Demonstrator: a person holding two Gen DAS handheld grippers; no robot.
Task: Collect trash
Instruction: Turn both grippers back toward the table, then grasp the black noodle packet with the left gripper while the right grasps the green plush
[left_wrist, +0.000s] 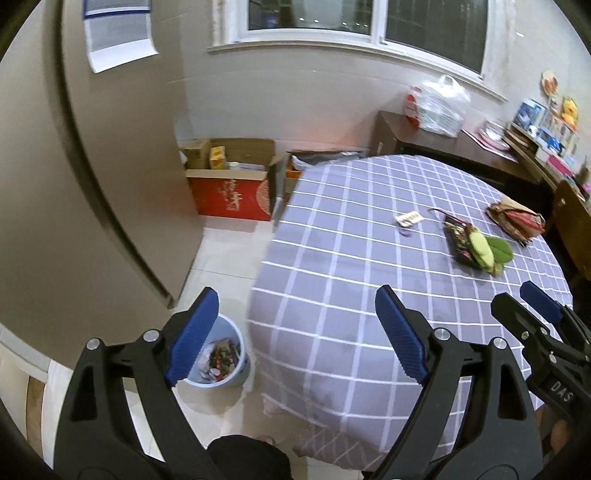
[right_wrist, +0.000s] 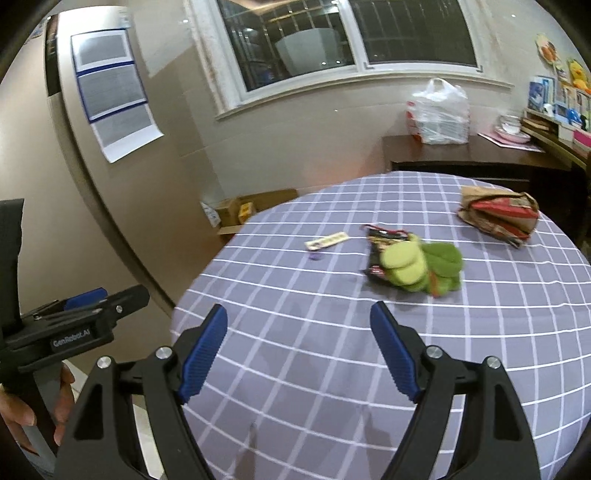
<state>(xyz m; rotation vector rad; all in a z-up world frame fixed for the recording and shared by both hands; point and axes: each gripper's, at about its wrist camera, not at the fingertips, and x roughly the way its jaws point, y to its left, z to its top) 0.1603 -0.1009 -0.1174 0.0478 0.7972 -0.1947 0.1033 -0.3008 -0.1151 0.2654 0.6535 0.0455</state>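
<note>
Down on the floor, left of the table (left_wrist: 332, 240), stands the bin (left_wrist: 218, 354), pale blue and already holding some crumpled wrappers. It sits just beside the hanging cloth edge, probably so that trash lifted off the table has only a short way to go.

The left gripper (left_wrist: 295, 332) hovers over the table's left edge with the bin showing just behind its left finger. Its jaws stand wide apart with nothing between them, so it looks free for the next pick rather than carrying anything.

On the table itself, left of centre, lies a small white wrapper (right_wrist: 327, 240) with a tiny purple cap (right_wrist: 316, 256) just beside it. Both lie flat on the cloth, so they will likely need a low, pinching approach.

Toward the middle sits a dark snack bag (right_wrist: 380, 251) with green pieces (right_wrist: 424, 267) piled partly on top of it; what the green stuff is I cannot tell. The pile is bulky and loose, so I judge it may shed bits if grabbed by one corner.

The right gripper (right_wrist: 299, 354) points over the table's near side at that pile, jaws spread wide and empty, well short of it.

Far right on the table rests a crumpled brown bag (right_wrist: 496, 214) with red print, untouched.
</note>
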